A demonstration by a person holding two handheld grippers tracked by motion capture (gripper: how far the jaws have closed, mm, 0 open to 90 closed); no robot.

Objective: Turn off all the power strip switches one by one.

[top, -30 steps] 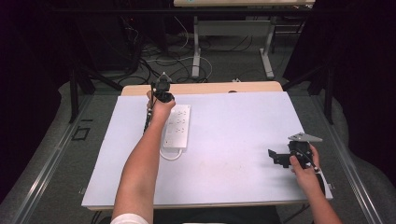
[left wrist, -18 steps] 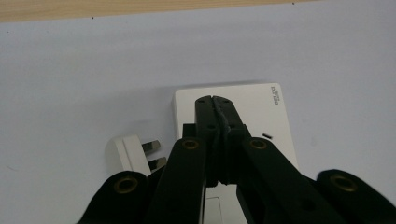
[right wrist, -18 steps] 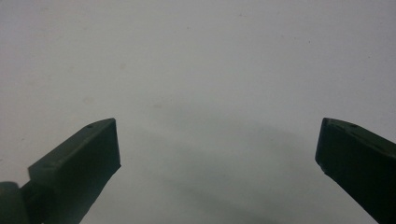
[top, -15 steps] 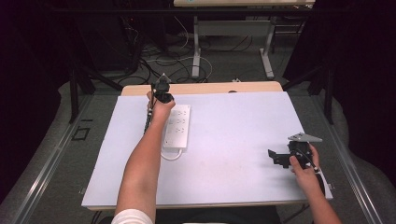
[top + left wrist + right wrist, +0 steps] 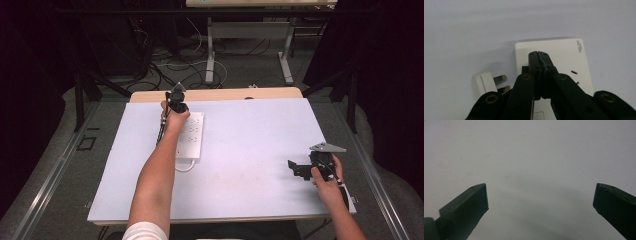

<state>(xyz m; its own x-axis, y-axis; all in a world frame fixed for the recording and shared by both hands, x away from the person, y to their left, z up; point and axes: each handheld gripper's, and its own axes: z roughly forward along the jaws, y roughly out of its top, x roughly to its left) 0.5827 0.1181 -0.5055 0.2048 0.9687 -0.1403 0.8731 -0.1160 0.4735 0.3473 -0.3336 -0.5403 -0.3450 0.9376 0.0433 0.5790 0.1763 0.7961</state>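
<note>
The left gripper (image 5: 539,53) is over the far end of the white power strip (image 5: 564,53). Its fingers (image 5: 534,62) are shut tight together, tip to tip, with nothing between them. They point down at the strip. I cannot tell if the tips touch it.

A white plug (image 5: 484,81) lies on the counter (image 5: 461,30), just beside the strip. Its metal pins point toward the strip.

From high up, the strip (image 5: 192,135) lies on the left half of the white counter (image 5: 250,130), with its long side running away from the person. A short white cord curls out from its near end. The left hand (image 5: 172,117) holds its gripper at the strip's far left corner.

The right gripper (image 5: 295,167) is well apart, near the right edge of the counter. Its fingers (image 5: 469,202) are wide open and hold nothing. Bare counter lies under them.
</note>
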